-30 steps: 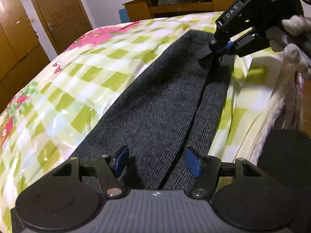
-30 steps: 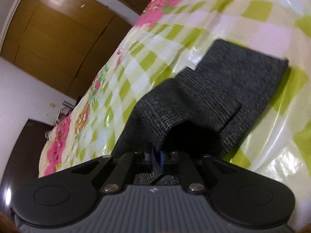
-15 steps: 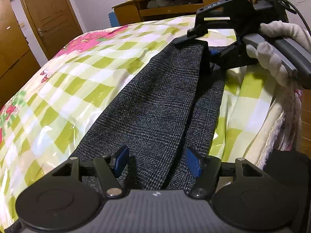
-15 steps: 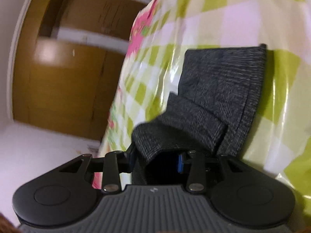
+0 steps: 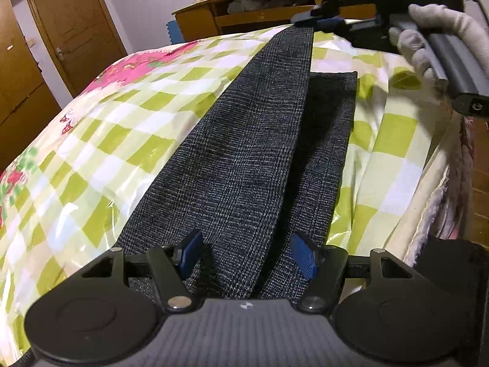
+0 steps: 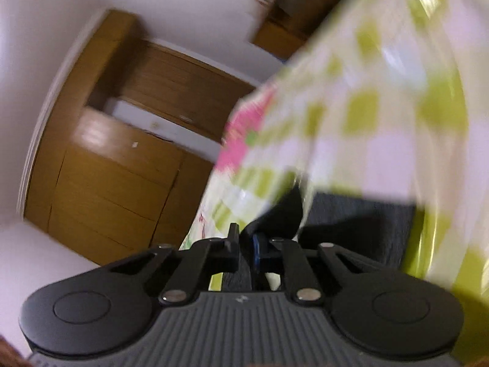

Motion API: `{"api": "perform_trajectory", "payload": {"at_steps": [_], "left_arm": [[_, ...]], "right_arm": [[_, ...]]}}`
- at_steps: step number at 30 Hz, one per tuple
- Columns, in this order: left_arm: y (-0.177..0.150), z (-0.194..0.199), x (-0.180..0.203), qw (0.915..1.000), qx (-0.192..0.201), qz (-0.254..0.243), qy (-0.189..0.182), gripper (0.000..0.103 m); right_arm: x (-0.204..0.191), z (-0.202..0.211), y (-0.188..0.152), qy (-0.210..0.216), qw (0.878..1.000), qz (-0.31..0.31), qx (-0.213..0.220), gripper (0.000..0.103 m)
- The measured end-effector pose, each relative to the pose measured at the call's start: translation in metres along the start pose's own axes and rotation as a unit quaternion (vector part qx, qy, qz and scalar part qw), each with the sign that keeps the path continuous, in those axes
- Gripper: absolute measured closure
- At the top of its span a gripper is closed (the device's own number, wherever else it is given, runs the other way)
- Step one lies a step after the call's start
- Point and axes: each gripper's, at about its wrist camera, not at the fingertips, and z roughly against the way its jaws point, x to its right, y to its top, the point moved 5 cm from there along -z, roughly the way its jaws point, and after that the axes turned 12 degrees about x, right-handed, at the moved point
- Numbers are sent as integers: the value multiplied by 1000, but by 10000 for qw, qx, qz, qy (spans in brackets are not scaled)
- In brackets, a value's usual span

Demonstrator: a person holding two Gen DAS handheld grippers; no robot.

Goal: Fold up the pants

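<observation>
The right claw is closing on the far hem of the dark grey checked woven pants, lifting one leg off the green-checked bed cover. The left claw gapes over the near end; best pin it there, keeping the edges aligned.

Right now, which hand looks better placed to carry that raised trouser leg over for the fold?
The right. Its tool is closing on the hem of the upper leg and holds it stretched above the lower leg. The left tool stands open around the near cloth, gripping nothing.
</observation>
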Motion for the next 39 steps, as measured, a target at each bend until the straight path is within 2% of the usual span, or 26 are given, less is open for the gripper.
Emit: {"api": "perform_trajectory", "payload": {"at_steps": [2, 5, 8, 11, 12, 13, 14, 18, 21, 25, 28, 30, 32, 33, 37, 39], "left_arm": [[0, 0, -1, 10000, -10, 79, -16, 27], [0, 1, -2, 10000, -13, 44, -42, 27], [1, 1, 0, 10000, -12, -32, -42, 27], [4, 0, 1, 9999, -10, -120, -57, 27], [6, -1, 1, 9998, -5, -165, -61, 27], [7, 0, 1, 9998, 7, -205, -56, 27], [9, 1, 0, 9997, 22, -226, -43, 27], [19, 10, -9, 9996, 137, -229, 91, 27], [30, 26, -13, 9991, 331, -219, 160, 27], [33, 41, -11, 9987, 467, -201, 35, 27], [18, 34, -1, 9991, 270, -226, -215, 27], [3, 24, 8, 9989, 2, -246, -407, 27], [-6, 18, 14, 9984, -143, -249, -491, 28], [-7, 18, 14, 9985, -129, -231, -470, 28], [-4, 21, 7, 9989, -139, -254, -371, 28], [-6, 26, 3, 9991, -148, -278, -293, 27]], "right_arm": [[3, 3, 0, -98, 9998, 126, -103, 91], [30, -10, -13, -585, 9967, -31, -557, 83], [44, -15, -17, -736, 9955, -186, -570, 78], [46, -22, -13, -758, 9954, -234, -545, 79], [44, -27, -11, -770, 9951, -234, -578, 87], [42, -29, -8, -695, 9953, -269, -626, 96], [35, -30, -5, -587, 9956, -279, -681, 97], [-19, -38, 10, 177, 9964, -155, -819, 98], [-63, -37, 26, 801, 9938, -118, -757, 98], [-84, -13, 38, 1067, 9922, -31, -649, 98], [-57, 4, 34, 619, 9960, 211, -614, 98], [-16, 1, 25, -105, 9957, 422, -818, 98], [26, -6, 13, -850, 9886, 455, -1156, 97], [40, -7, 8, -996, 9865, 400, -1241, 97], [46, -7, 7, -886, 9888, 241, -1173, 91], [41, -7, 15, -1008, 9884, 513, -1012, 90]]}}
